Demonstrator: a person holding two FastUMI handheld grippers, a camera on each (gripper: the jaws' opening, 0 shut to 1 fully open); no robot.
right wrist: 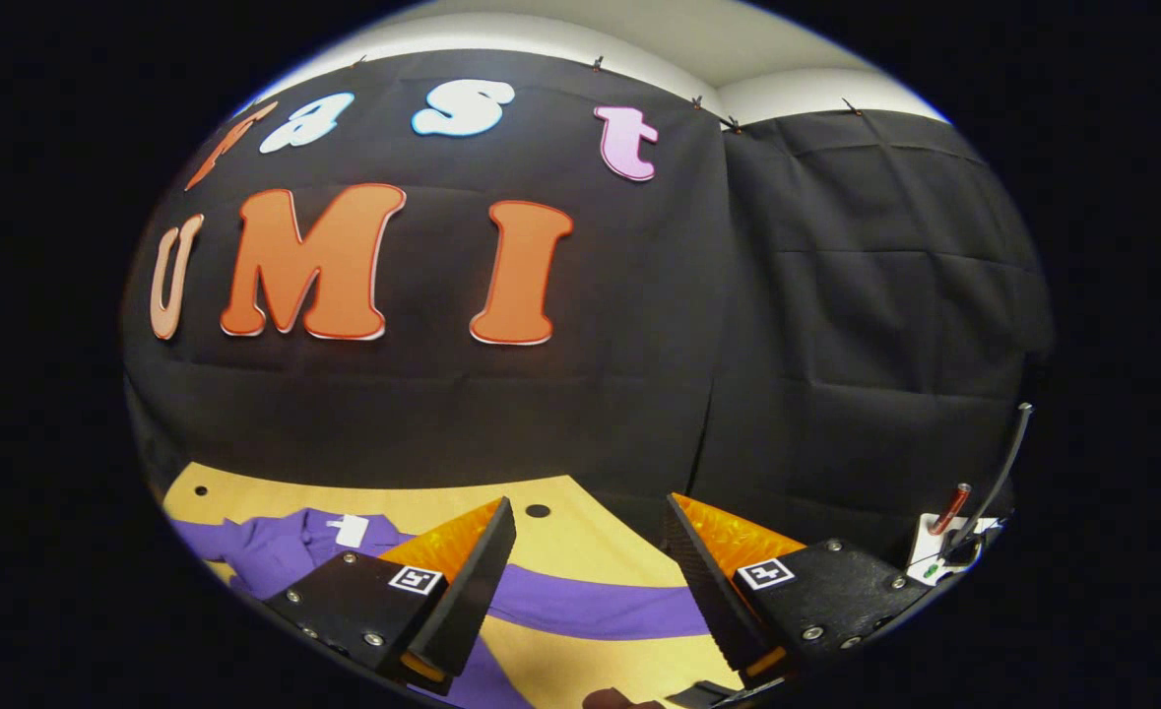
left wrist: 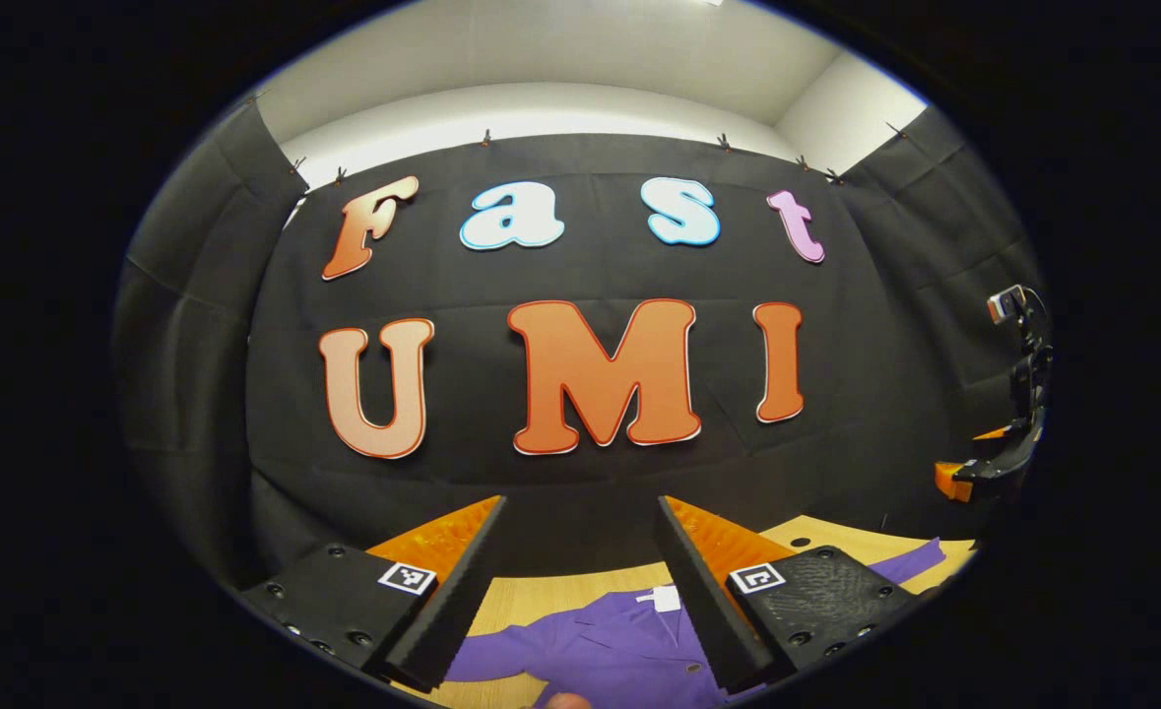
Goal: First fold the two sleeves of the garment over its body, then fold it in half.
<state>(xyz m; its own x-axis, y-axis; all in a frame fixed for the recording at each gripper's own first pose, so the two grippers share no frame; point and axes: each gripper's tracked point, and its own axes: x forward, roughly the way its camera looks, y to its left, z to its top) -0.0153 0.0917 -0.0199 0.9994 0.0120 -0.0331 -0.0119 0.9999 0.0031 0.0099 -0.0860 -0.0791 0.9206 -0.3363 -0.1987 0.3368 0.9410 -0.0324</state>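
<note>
On table (right wrist: 580, 537): purple garment (left wrist: 619, 650) flat; both tools spread.

Lab booth: black cloth walls (right wrist: 836, 295), wood table (right wrist: 580, 542).

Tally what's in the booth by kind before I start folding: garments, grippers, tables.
Purple collared garment with a white neck label, sleeves spread: 1
Handheld two-finger grippers, left and right, fingers apart: 2
Light wooden table: 1
Total: 4
</note>
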